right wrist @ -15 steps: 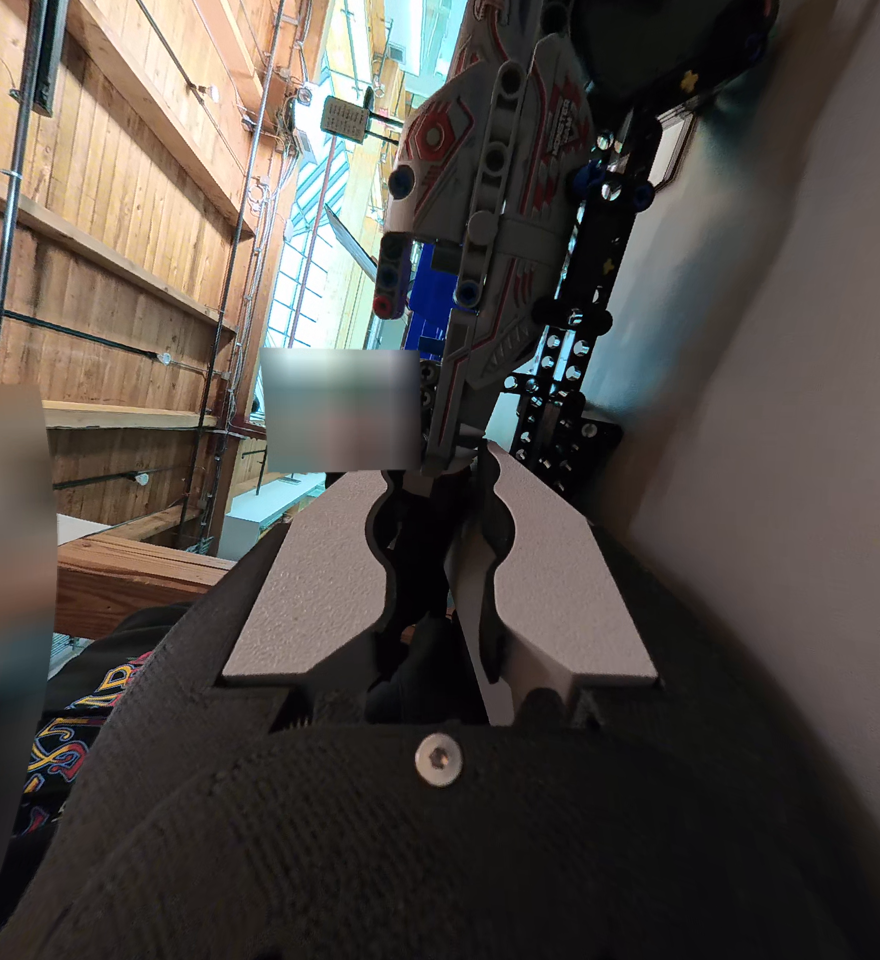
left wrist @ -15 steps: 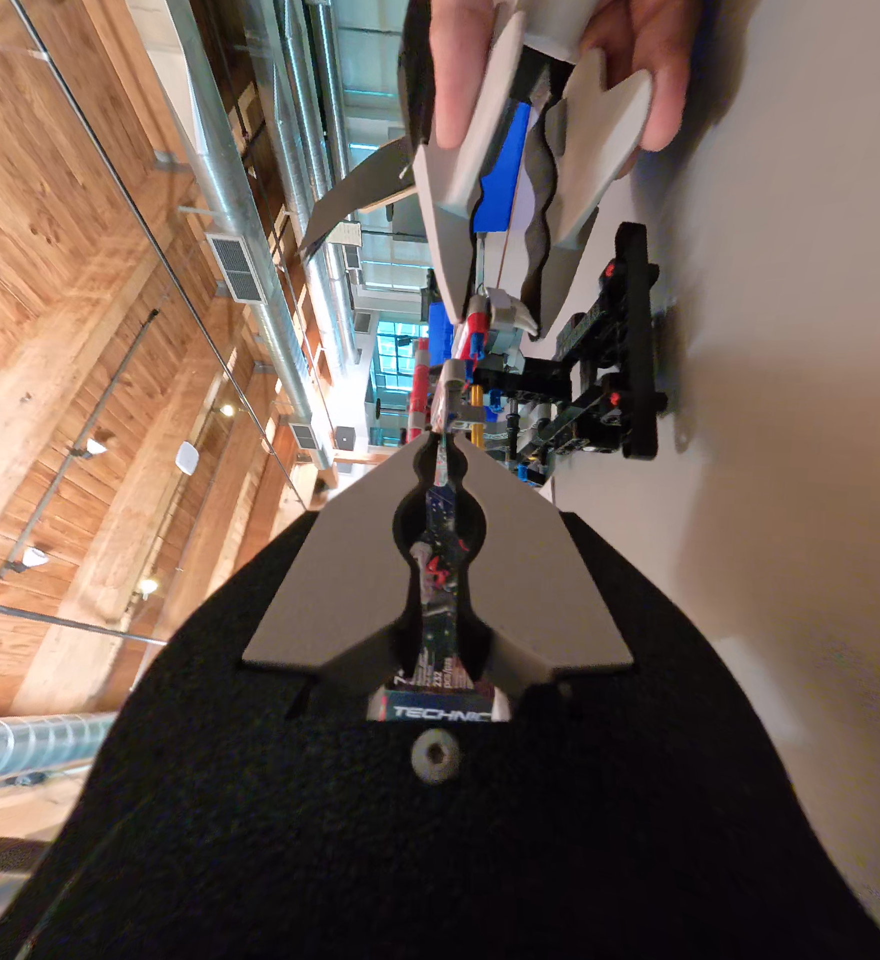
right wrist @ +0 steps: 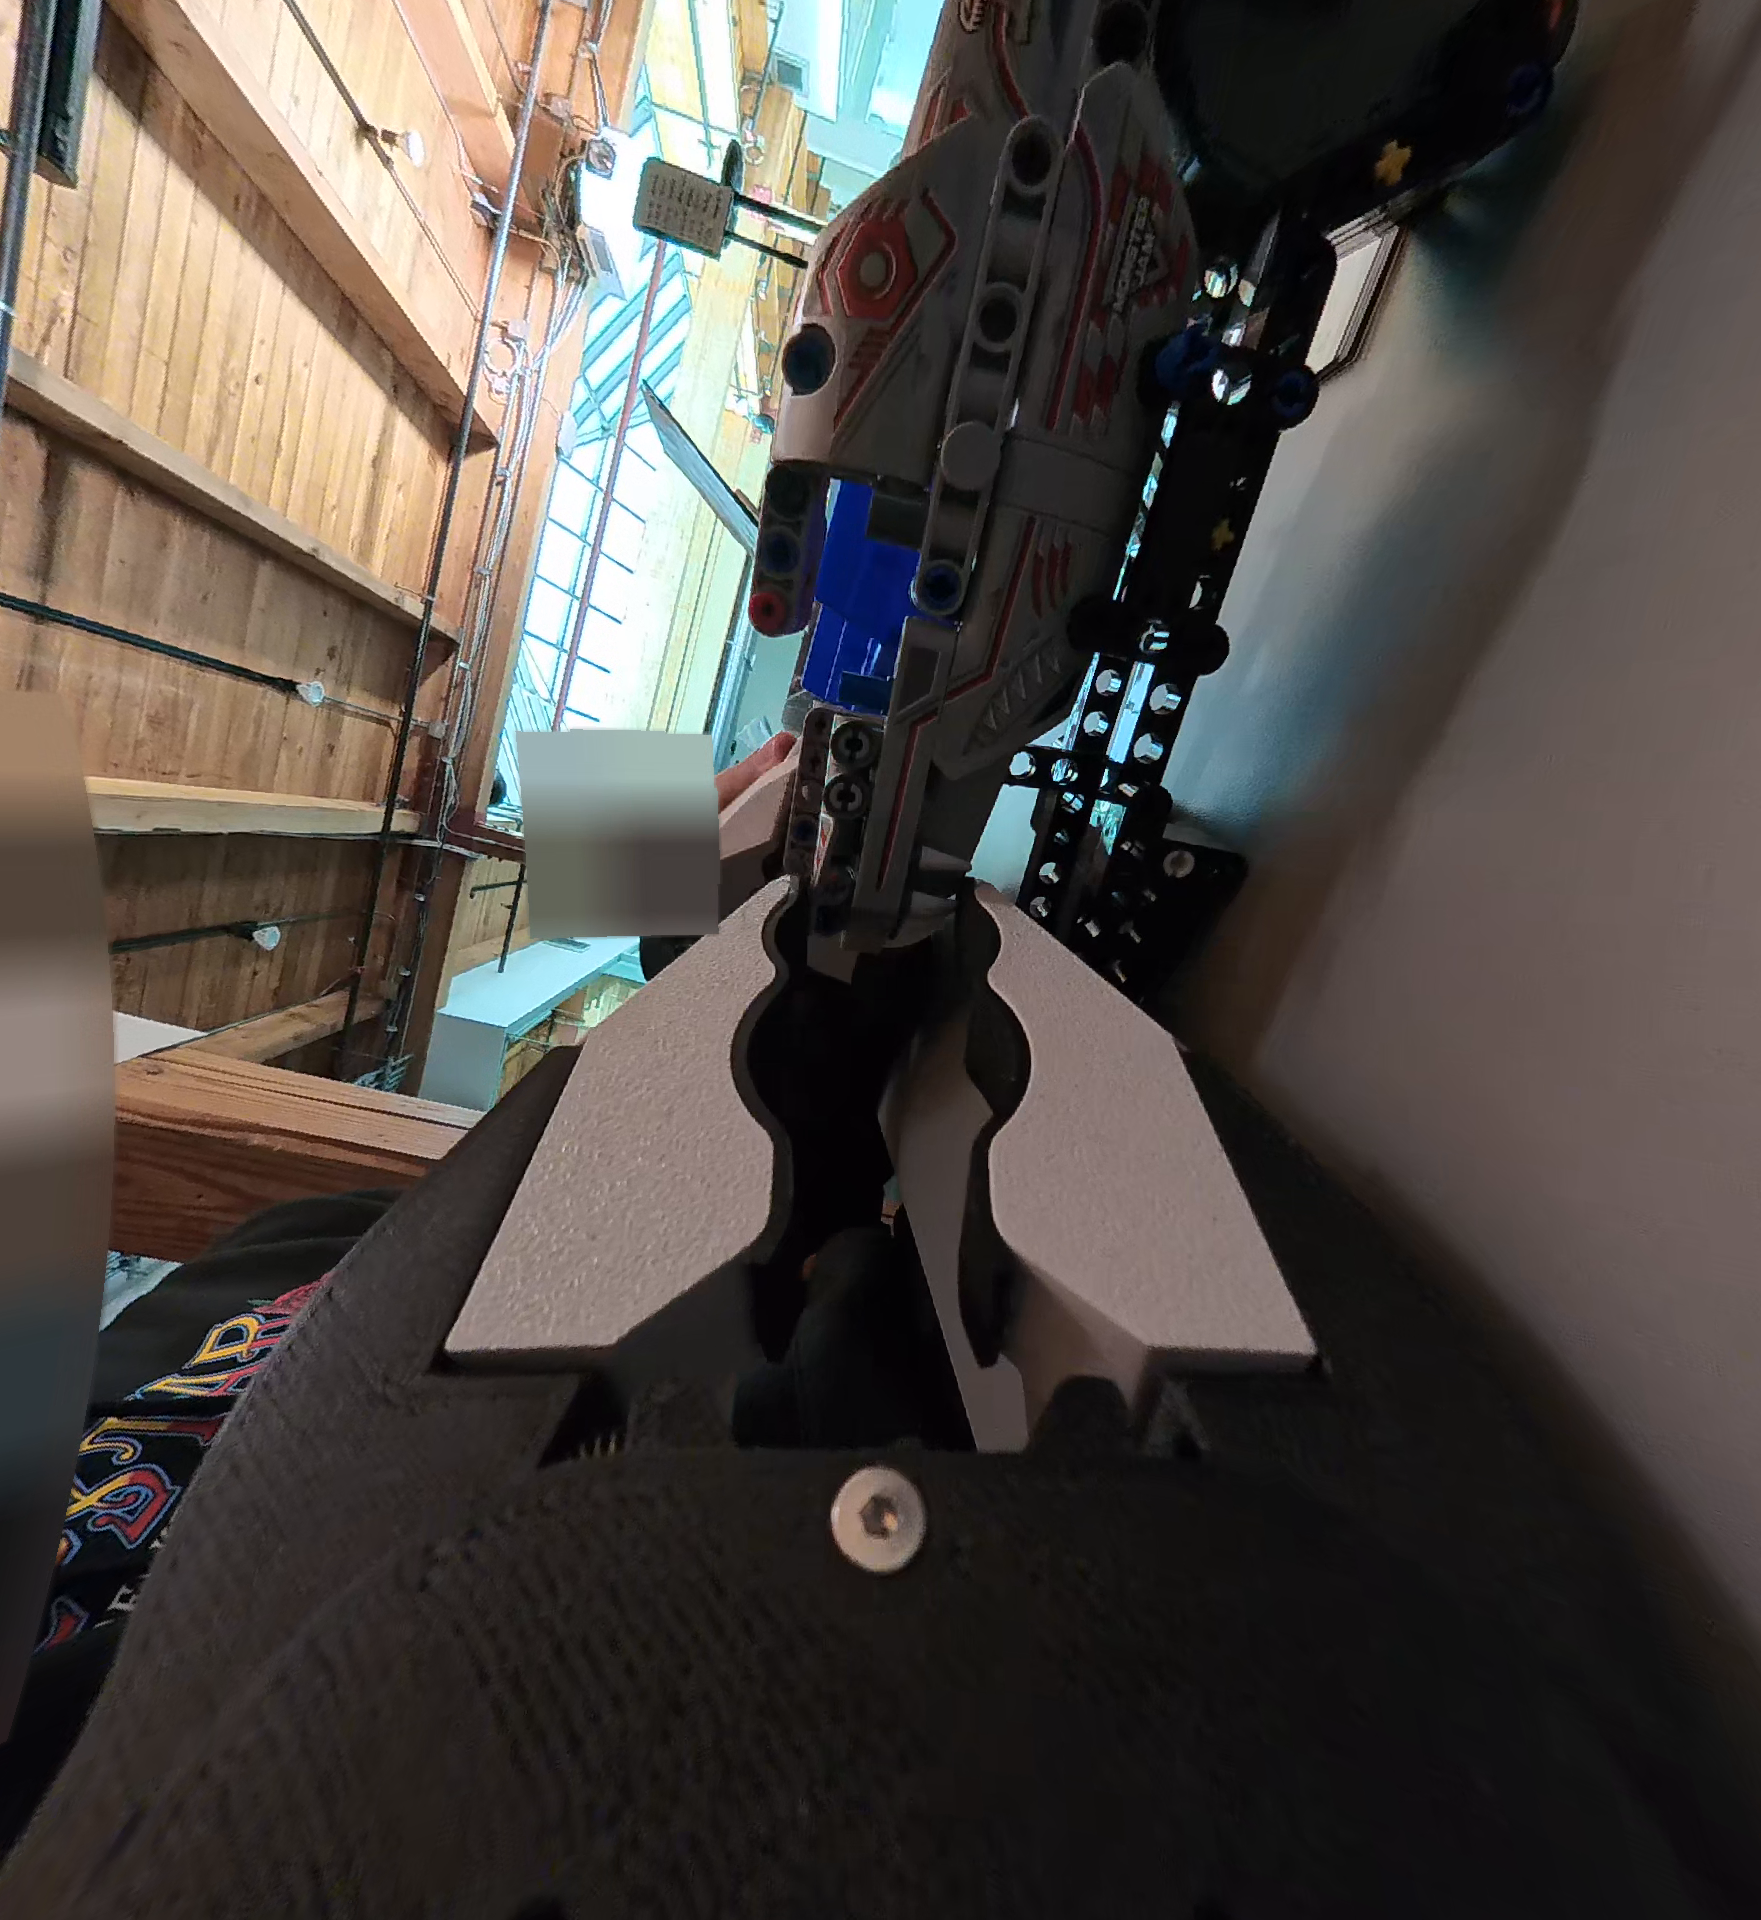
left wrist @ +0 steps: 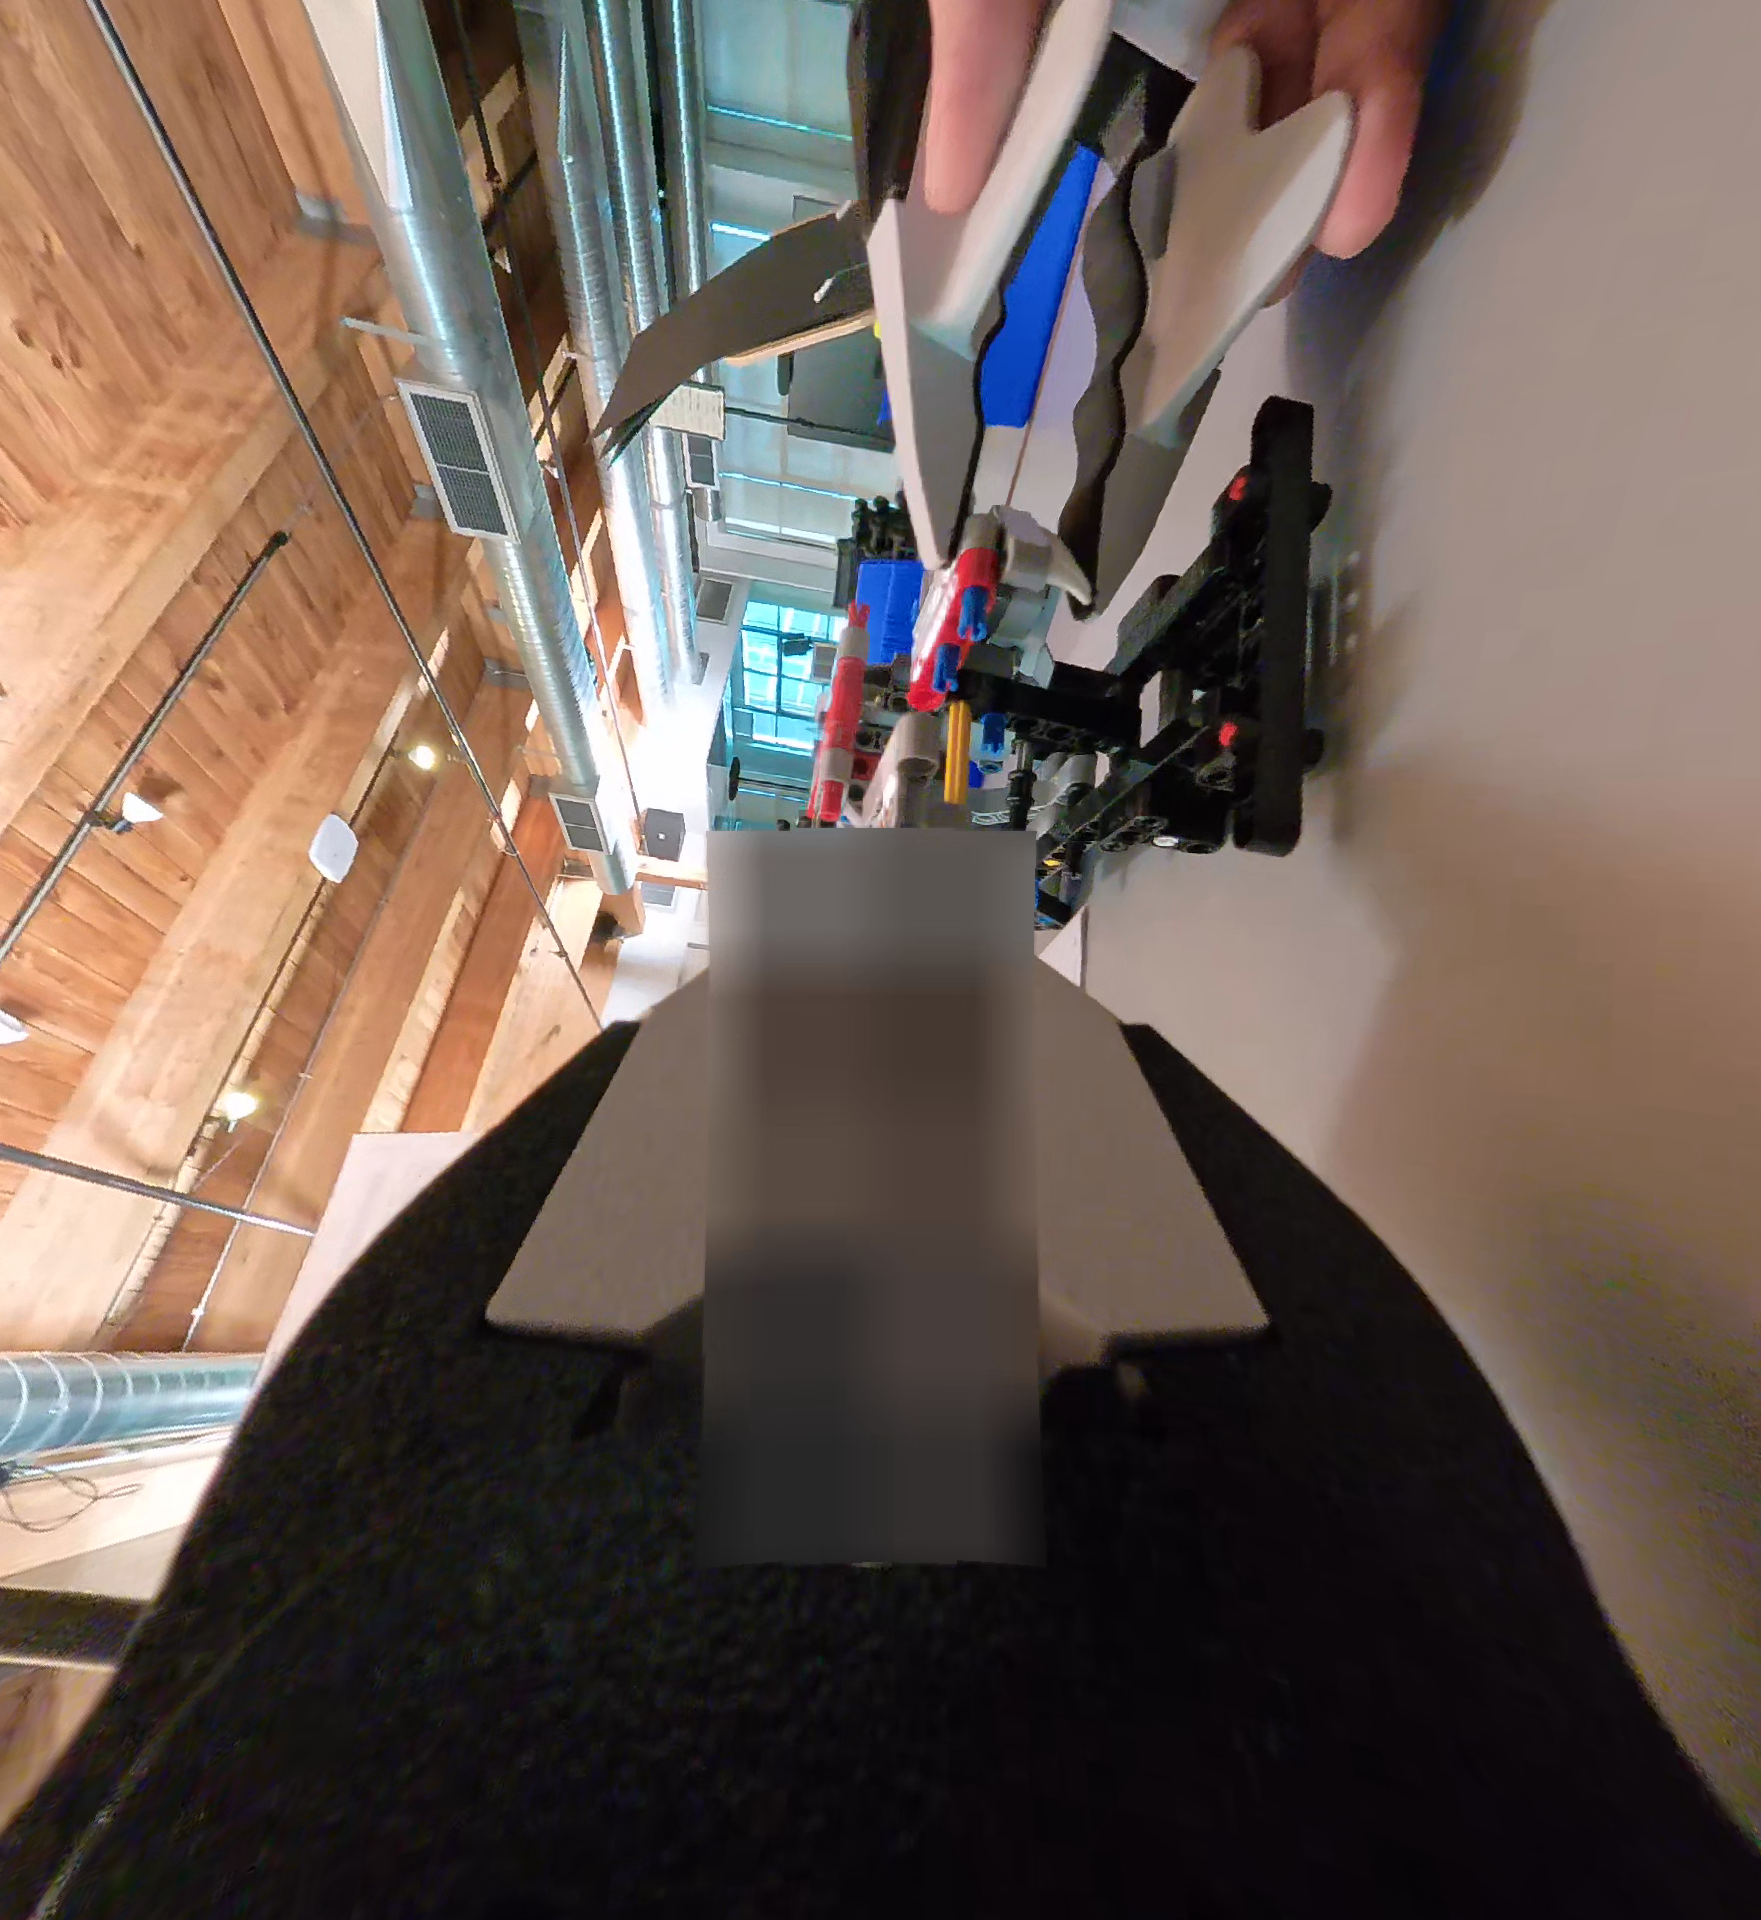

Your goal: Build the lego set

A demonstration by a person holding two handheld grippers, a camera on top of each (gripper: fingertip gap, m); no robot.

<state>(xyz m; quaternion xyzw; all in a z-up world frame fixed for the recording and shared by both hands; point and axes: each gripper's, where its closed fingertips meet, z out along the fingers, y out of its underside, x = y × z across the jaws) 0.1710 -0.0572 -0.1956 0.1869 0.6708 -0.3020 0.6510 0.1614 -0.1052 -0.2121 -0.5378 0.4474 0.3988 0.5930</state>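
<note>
While its black frame touches the table, the lego model sits between the right gripper fingers

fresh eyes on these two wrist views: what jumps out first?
The half-built lego model fills the middle of the right wrist view: a grey, red-striped body panel over a black beam chassis, its lower end between the right tool's fingers. In the left wrist view the same model lies sideways on the pale table, gripped from above by that tool. The left tool's own tips are hidden by a blur patch.
</note>
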